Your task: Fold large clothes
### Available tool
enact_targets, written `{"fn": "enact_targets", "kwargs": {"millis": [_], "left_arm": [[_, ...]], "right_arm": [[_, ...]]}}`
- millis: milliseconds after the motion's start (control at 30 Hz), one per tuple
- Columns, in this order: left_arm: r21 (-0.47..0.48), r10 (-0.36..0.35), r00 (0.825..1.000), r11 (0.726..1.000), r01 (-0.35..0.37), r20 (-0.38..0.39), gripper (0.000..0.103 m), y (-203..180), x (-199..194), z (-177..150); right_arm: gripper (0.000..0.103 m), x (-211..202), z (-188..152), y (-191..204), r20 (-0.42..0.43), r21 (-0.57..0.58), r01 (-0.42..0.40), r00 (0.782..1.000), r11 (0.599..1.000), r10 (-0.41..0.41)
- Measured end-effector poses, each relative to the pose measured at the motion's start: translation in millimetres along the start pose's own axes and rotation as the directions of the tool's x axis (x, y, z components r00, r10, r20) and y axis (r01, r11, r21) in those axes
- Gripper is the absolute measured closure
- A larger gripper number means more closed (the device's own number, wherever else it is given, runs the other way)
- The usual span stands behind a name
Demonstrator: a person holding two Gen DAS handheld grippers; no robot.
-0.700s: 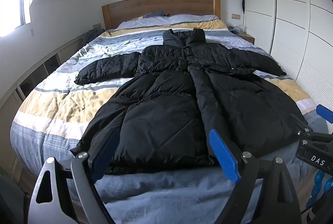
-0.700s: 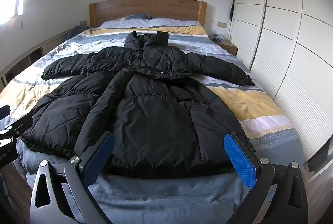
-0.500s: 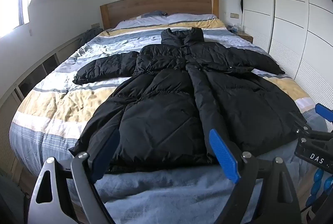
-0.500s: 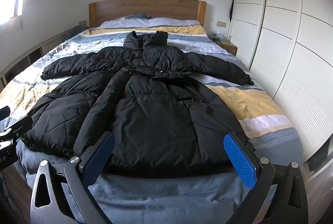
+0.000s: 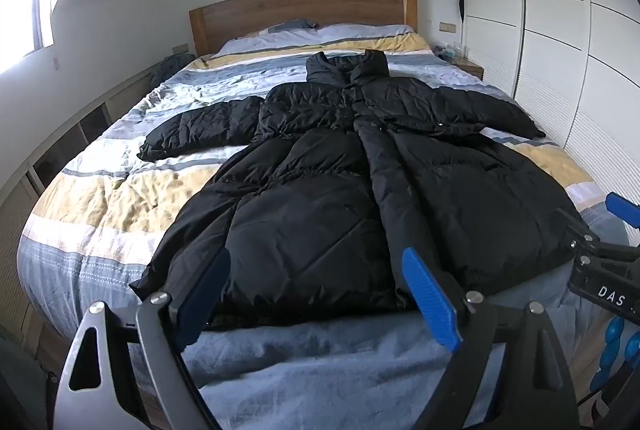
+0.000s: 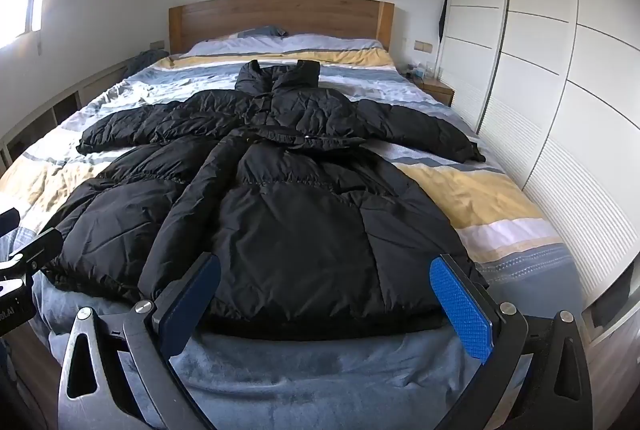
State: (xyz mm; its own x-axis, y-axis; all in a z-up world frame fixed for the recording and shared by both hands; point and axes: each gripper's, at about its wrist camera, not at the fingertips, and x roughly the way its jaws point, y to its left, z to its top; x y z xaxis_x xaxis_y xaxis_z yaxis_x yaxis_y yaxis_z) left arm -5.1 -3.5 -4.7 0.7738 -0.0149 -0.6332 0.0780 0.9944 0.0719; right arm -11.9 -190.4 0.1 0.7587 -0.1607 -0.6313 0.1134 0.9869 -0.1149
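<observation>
- Left wrist view: the left tongs (image 5: pixel 316 300) are gaping wide at the lower centre, holding nothing; the black coat (image 5: pixel 360 190) is lying spread on the bed (image 5: pixel 100 198) just above them, hem nearest.
- Right wrist view: the right tongs (image 6: pixel 324 304) are standing wide and empty at the lower centre; the coat (image 6: pixel 288 206) is filling mid-frame just beyond their pads.

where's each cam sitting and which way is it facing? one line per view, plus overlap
Left wrist: on the left gripper at the bed's foot, facing the headboard over the black coat; own open blue fingers below, right gripper at the right edge.
Right wrist: on the right gripper, same heading, nearer the wardrobe; own open fingers, left gripper at the left edge.
Shared: coat, bed, headboard, wardrobe.
</observation>
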Motion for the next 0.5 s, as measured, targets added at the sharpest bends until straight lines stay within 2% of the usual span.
{"fn": "enact_targets", "kwargs": {"millis": [500], "left_arm": [[-0.01,0.006,1.0,1.0,-0.006,-0.003,0.015,-0.9,1.7,-0.2]], "right_arm": [[0.0,2.2,-2.1,-2.4,-0.01,0.005,-0.001,1.0,1.0,0.001]]}}
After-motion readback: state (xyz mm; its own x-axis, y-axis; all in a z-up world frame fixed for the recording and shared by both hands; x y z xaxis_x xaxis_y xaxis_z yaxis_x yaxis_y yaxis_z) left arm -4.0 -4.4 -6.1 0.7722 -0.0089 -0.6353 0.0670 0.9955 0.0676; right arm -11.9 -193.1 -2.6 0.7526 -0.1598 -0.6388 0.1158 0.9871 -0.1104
